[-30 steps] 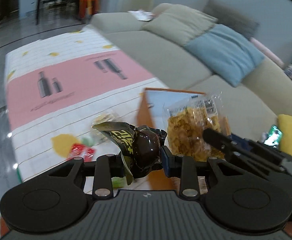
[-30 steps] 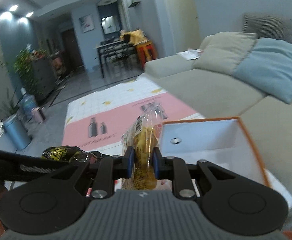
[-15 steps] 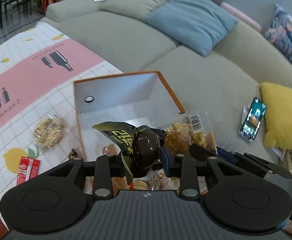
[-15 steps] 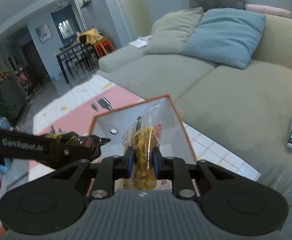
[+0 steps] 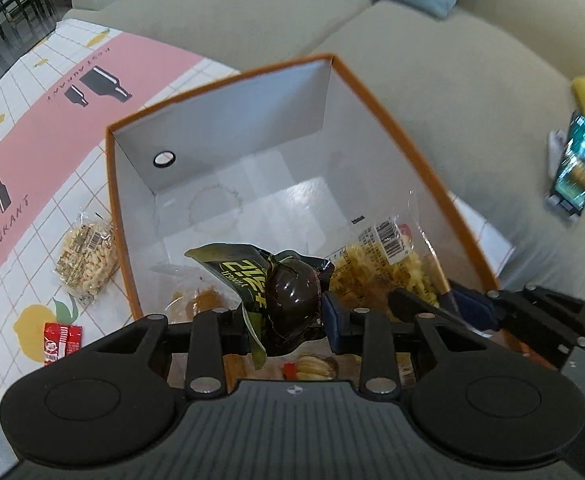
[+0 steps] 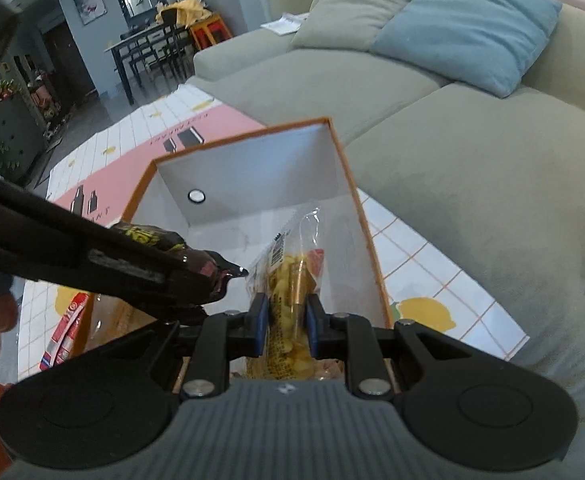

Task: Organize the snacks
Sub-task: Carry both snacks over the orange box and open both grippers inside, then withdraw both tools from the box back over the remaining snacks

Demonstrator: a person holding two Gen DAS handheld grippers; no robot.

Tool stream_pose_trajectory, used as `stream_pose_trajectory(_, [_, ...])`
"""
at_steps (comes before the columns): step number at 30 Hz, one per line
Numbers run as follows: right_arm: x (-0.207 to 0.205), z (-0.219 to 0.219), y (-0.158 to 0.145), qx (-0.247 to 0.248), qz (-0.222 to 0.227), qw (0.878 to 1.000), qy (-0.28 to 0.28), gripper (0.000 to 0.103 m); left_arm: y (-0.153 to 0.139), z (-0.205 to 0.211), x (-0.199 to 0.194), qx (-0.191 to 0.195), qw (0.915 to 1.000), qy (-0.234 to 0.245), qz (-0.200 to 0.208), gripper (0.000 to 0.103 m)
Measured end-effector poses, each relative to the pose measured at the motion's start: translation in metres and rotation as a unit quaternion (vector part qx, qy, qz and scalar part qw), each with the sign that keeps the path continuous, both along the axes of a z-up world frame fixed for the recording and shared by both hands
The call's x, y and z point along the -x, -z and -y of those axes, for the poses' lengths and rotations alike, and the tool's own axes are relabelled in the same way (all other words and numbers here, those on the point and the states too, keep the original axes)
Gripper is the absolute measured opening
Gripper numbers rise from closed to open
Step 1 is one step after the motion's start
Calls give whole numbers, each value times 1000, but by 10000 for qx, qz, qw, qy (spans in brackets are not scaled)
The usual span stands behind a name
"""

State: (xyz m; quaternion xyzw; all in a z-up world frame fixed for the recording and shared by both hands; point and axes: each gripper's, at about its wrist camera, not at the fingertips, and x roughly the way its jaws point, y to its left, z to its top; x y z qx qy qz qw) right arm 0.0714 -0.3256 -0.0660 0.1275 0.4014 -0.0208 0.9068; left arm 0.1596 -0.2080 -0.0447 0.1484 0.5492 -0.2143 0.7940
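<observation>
Left gripper [image 5: 286, 322]: pinching dark wrapped snack [image 5: 288, 296] over orange-rimmed box [image 5: 376, 96]. Right gripper [image 6: 286, 330]: clamped on clear yellow-snack bag [image 6: 288, 280], above the box's near end.

Left claw [image 5: 286, 322] and right claw [image 6: 284, 326] (both angled down) clamped

Black hand-held gripper [image 5: 288, 320] with blue finger pads [image 6: 258, 322], silver screws, round side discs, ribbed grey body.

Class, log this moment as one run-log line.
left tool: holds dark packet | right tool: holds yellow bag | both over box
</observation>
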Motion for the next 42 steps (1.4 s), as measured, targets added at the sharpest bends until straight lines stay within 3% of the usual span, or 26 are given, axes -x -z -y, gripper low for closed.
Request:
stream_pose_trajectory(13, [-21, -12, 16, 640, -204, 9971, -348, 20, 18, 7, -8, -331, 9994, 20, -128, 38])
stream_pose_trajectory(19, [-20, -13, 13, 747, -244, 9966, -261, 27, 15, 5, -8, -276, 9996, 46, -88, 39])
stream_pose_trajectory(21, [-22, -14, 11, 783, -266, 9964, -204, 36, 12, 2, -8, -241, 9997, 46, -79, 39])
stream_pose_trajectory(29, [-20, -23, -8, 1178, -69, 9930, -59, 58, -23, -13, 7, 68, 9995, 36, 308, 51])
stream_pose_trajectory(42, [17, -56, -64, 1276, 828, 9881, 221, 60, -89, -66, 52, 617, 9891, -259, 1314, 57])
